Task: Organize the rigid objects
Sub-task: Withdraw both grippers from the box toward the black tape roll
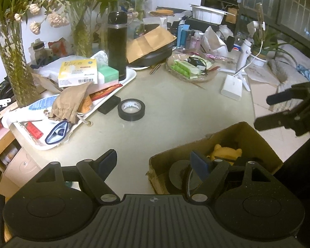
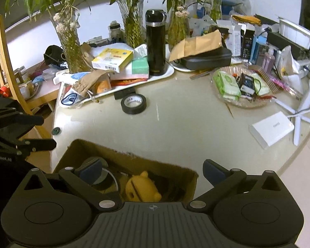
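An open cardboard box (image 1: pixel 256 142) (image 2: pixel 122 155) stands at the near edge of the table, with a yellow toy (image 1: pixel 225 153) (image 2: pixel 142 188) and a grey tape roll (image 1: pixel 178 174) (image 2: pixel 101 177) inside. A black tape roll (image 1: pixel 131 109) (image 2: pixel 133 104) lies flat on the tabletop beyond the box. My left gripper (image 1: pixel 155 161) is open and empty at the box's left corner, its right finger over the opening. My right gripper (image 2: pixel 153 171) hovers over the box, open wide with nothing between the pads. Each gripper also shows in the other's view, the right gripper (image 1: pixel 279 111) and the left gripper (image 2: pixel 39 132).
A white tray (image 1: pixel 130 76) (image 2: pixel 167 72) at the back left holds boxes, a pouch and a black flask (image 1: pixel 116 45) (image 2: pixel 155 41). Glass vases with plants stand behind. A plate of green packets (image 2: pixel 237 101), a white box (image 2: pixel 271 129) and a wooden chair (image 2: pixel 2 66) are around.
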Tool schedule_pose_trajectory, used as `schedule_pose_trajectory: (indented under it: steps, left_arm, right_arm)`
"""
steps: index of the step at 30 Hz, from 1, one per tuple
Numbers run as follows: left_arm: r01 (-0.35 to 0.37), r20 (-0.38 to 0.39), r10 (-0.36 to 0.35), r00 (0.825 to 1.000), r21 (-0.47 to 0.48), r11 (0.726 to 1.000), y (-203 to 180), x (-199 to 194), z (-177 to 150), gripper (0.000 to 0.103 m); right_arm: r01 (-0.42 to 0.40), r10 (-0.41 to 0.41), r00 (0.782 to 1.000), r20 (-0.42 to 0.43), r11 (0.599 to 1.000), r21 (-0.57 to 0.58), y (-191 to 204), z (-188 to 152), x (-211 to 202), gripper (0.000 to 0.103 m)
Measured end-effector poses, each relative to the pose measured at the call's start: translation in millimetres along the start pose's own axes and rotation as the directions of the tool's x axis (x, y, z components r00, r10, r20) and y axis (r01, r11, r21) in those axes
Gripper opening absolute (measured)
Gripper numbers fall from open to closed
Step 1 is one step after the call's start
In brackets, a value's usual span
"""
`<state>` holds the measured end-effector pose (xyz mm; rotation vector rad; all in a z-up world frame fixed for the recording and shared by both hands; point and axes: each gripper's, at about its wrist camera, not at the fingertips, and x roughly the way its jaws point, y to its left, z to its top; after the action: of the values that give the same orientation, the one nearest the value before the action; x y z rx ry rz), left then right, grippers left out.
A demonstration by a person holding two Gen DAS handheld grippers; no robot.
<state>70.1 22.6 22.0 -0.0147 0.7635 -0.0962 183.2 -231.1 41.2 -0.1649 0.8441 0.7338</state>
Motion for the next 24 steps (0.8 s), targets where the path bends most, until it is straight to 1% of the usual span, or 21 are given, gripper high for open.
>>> schedule_pose_trajectory:
  steps: [8, 16, 20, 24]
  left_arm:
    - [0.007, 0.006, -0.007, 1.000, 0.002, 1.000, -2.1, 10.6, 5.5, 0.078]
    - [0.016, 0.018, -0.016, 1.000, -0.004, 1.000, -1.6, 21.5, 18.0, 0.078]
    - [-0.001, 0.034, 0.001, 0.999, -0.006, 1.000, -0.5, 23.6, 24.9, 0.078]
    - [-0.018, 0.030, 0.019, 0.999, -0.034, 0.999, 6.0, 26.5, 25.0, 0.078]
  right_arm:
    - [-0.029, 0.028, 0.999, 0.021, 0.999, 0.029, -2.5, 26.7, 6.8, 0.103]
    - [-0.039, 0.039, 0.999, 0.020, 0.999, 0.004, -2.5, 58.8, 10.2, 0.103]
    - [-0.038, 0.038, 0.999, 0.033, 0.999, -0.009, -4.0, 73.8, 10.8, 0.103]
    - [-0.059, 0.059, 0.998, 0.013, 0.998, -0.031, -3.0, 82.4, 21.9, 0.103]
